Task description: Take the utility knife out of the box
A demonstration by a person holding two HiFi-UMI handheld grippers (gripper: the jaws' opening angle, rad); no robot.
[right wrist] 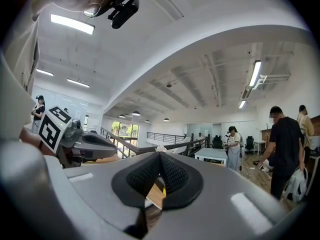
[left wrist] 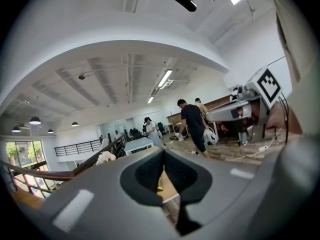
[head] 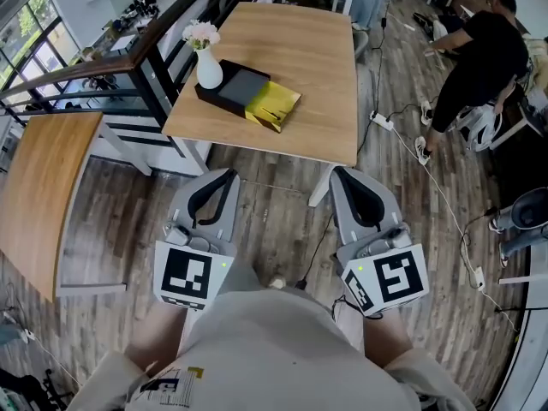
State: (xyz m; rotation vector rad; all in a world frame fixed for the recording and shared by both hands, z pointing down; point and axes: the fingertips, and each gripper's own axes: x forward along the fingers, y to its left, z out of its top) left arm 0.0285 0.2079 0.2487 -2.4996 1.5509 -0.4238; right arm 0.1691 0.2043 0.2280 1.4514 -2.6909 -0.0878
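On the wooden table point(head: 317, 67) ahead lies a black box point(head: 233, 91) with a yellow part point(head: 274, 107) at its near right end. I cannot make out the utility knife. Both grippers hang low over the floor, short of the table's near edge and apart from the box. My left gripper point(head: 229, 173) has its tips together with nothing between them, as its own view shows point(left wrist: 163, 151). My right gripper point(head: 336, 171) is also shut and empty point(right wrist: 159, 155). A strip of the table shows below each pair of jaws.
A white vase of flowers point(head: 205, 58) stands at the box's far left corner. A second wooden table point(head: 43, 187) lies left, beyond a dark railing point(head: 154, 41). A person in black point(head: 484, 58) bends at the right, near cables and a power strip point(head: 381, 120).
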